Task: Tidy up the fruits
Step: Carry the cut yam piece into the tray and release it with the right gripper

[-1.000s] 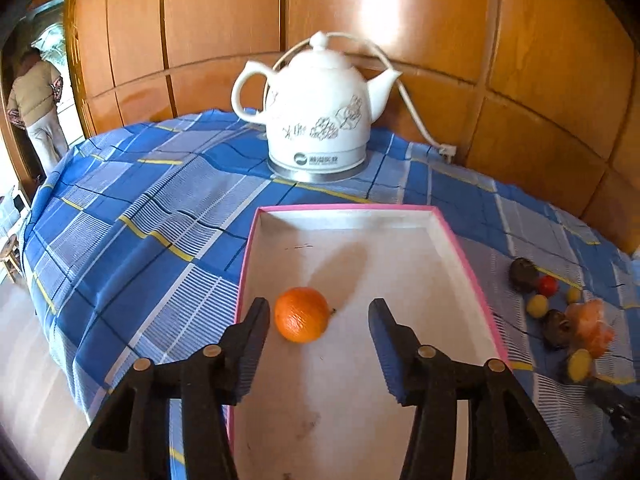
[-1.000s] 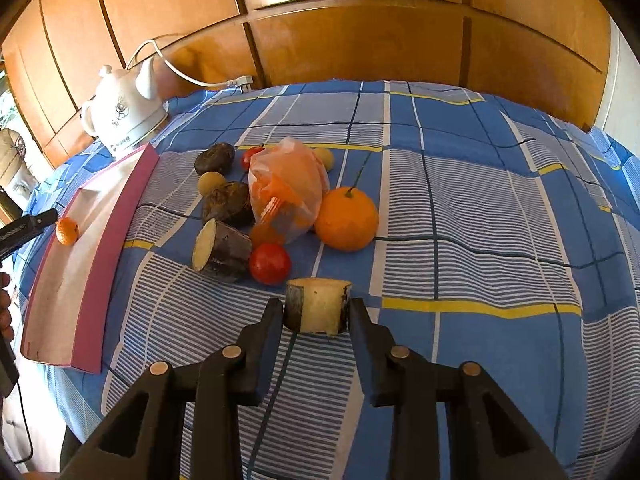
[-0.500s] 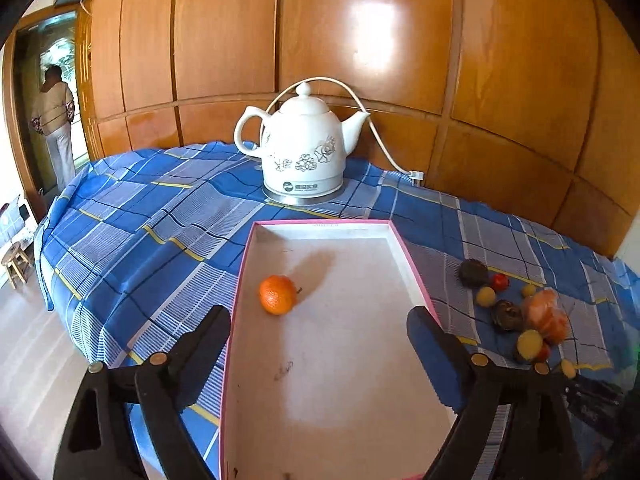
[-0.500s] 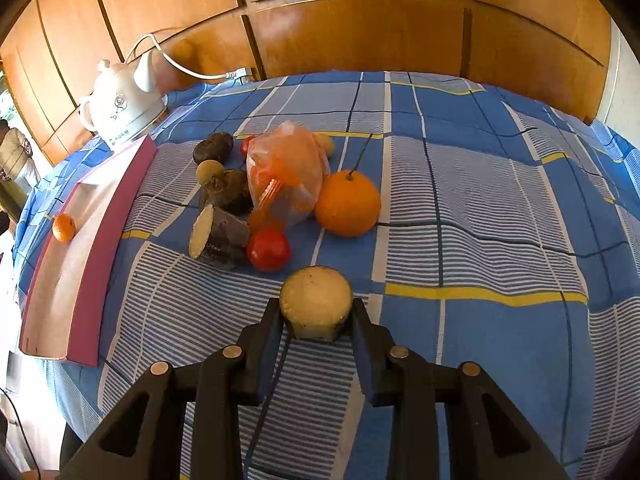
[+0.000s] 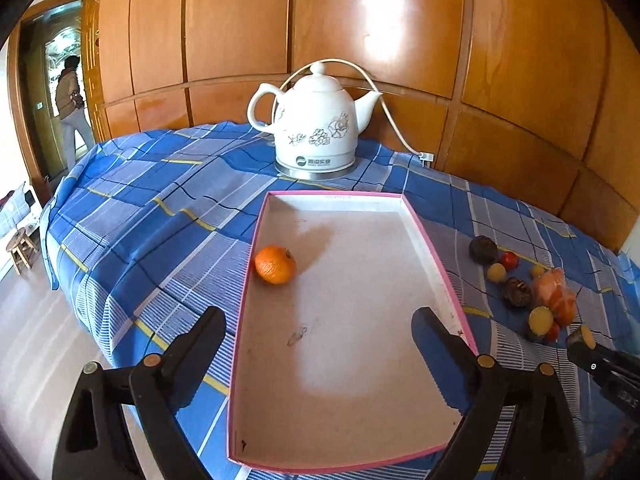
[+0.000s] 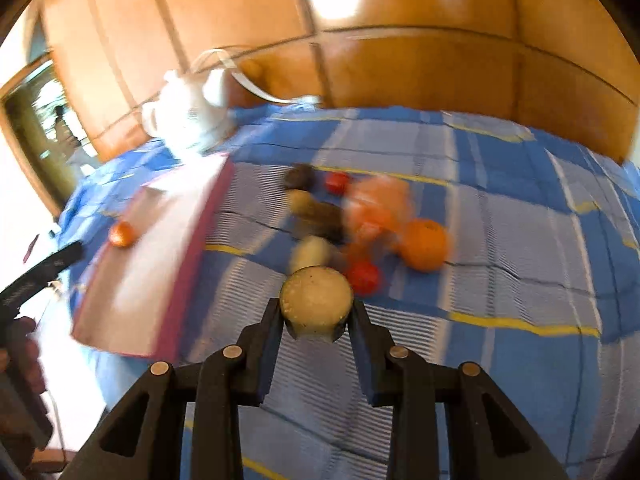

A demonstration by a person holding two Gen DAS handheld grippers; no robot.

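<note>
A small orange (image 5: 275,264) lies in the pink-rimmed white tray (image 5: 436,252) near its left wall. My left gripper (image 5: 318,334) is open and empty, raised above the tray's near half. My right gripper (image 6: 316,312) is shut on a cut yam piece (image 6: 316,300) with a pale round face, lifted above the blue checked cloth. It also shows at the right edge of the left wrist view (image 5: 582,338). The other fruits (image 6: 344,220) lie in a blurred pile beyond it, with a big orange (image 6: 425,243).
A white electric kettle (image 5: 316,126) with its cord stands behind the tray by the wooden wall. The table edge drops to the floor on the left. A stool (image 5: 20,248) and a person (image 5: 72,104) are far left.
My left gripper has opened wide and drawn back and up from the small orange. My right gripper has lifted the yam piece and swings left; its view is now blurred.
</note>
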